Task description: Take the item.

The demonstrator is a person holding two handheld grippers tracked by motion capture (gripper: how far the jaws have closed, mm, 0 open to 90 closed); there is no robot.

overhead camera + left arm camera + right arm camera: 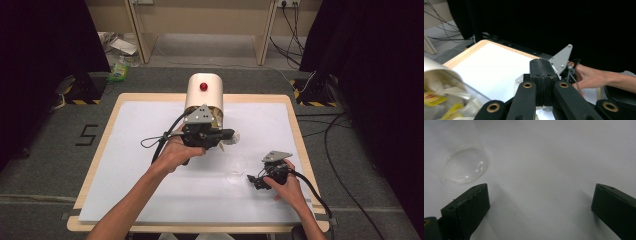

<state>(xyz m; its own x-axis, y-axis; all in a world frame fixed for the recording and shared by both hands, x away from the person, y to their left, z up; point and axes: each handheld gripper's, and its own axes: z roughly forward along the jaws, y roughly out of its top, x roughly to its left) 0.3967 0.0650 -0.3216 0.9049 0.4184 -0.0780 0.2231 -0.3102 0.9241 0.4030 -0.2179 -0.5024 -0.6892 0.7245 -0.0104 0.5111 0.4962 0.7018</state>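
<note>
At the far middle of the desk [125,165], which carried a white sheet inside a wooden border, a cream cylindrical bin [204,92] with a red button on top lay tilted toward the person, its open mouth showing crumpled wrappers in the left tool view. The left tool [229,134], held just before the bin's mouth, was clenched, its jaws pressed together in its own view [543,75]; a pale crumpled scrap [233,137] sat at the jaw tips, though whether it was actually pinched could not be told. The right tool [256,181] rested low on the desk at the near right, released, its jaws standing wide apart over bare white surface in its own view [540,207]. A clear plastic cup [236,167] stood between the two tools, just beside the right tool's jaws and apart from them; the right tool view showed it [465,165] beyond the left-hand jaw.
</note>
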